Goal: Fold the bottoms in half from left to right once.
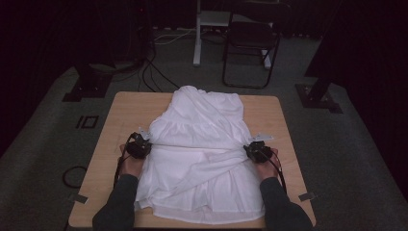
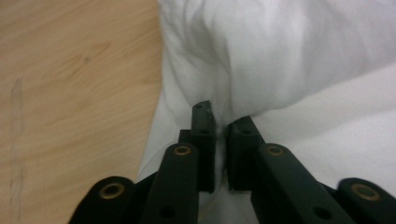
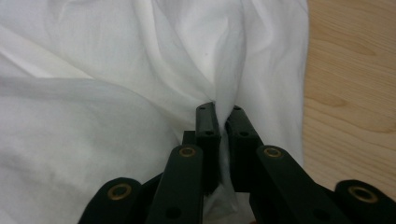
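Both grippers, left point(image 2: 219, 122) and right point(image 3: 223, 114), pinch white garment point(image 1: 202, 144) edges between closed jaws

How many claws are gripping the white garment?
2. The left claw pinches the white garment at its left edge; the right claw pinches its right edge, both on the wooden table.
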The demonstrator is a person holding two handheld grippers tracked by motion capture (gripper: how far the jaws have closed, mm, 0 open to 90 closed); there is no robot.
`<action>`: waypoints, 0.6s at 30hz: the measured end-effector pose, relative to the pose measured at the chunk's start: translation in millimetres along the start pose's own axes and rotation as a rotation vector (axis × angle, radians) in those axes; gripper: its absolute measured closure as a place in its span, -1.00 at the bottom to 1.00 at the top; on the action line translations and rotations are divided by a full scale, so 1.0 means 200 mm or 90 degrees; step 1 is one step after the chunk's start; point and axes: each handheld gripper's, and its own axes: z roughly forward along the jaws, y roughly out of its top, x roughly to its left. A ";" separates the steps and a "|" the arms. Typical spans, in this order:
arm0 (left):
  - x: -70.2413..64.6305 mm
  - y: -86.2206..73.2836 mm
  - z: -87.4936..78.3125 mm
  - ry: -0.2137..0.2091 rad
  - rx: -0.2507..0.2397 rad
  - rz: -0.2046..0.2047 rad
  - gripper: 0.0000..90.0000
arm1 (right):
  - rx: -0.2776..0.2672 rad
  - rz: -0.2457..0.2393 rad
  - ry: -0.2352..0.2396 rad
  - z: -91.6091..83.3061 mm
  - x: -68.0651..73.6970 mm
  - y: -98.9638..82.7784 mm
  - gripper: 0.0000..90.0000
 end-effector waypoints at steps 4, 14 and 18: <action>-0.03 0.00 -0.04 -0.038 -0.022 -0.003 0.32 | 0.003 0.017 -0.003 -0.02 -0.03 0.00 0.43; -0.13 -0.04 -0.29 -0.085 -0.095 0.027 0.04 | -0.105 -0.042 0.065 -0.27 0.19 0.08 0.02; -0.16 -0.06 -0.35 -0.091 -0.102 0.047 0.03 | -0.113 -0.066 0.128 -0.27 0.31 0.08 -0.09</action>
